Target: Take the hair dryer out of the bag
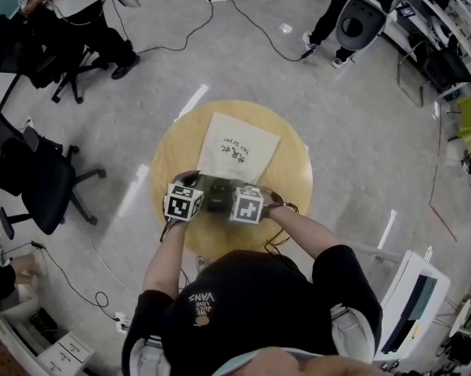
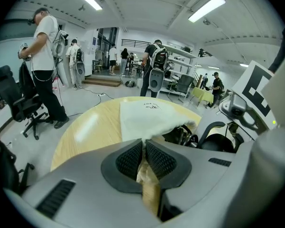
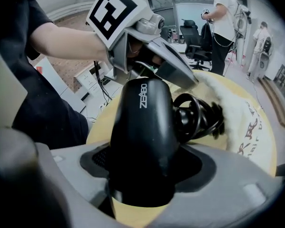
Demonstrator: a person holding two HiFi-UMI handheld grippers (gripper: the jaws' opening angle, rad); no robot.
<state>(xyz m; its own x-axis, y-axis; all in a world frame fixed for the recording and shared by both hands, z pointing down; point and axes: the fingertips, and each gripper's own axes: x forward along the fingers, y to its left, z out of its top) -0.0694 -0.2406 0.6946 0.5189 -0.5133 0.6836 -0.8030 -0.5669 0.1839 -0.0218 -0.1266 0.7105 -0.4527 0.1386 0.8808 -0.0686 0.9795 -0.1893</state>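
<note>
A white cloth bag (image 1: 237, 149) with black print lies flat on the round wooden table (image 1: 172, 159); its near mouth is held up. My left gripper (image 2: 144, 159) is shut on the bag's edge (image 2: 147, 127), the cloth pinched between its pads. My right gripper (image 3: 142, 175) is shut on the black hair dryer (image 3: 142, 127), whose body stands up between the jaws. The dryer's coiled black cord (image 3: 199, 115) trails back to the bag's mouth (image 3: 227, 103). In the head view the dryer (image 1: 217, 194) shows dark between the two marker cubes at the table's near edge.
Black office chairs (image 1: 27, 175) stand on the floor at the left. Cables run across the grey floor (image 1: 172, 45). People stand at the far left and far right of the room. A white cabinet (image 1: 411, 304) is at the lower right.
</note>
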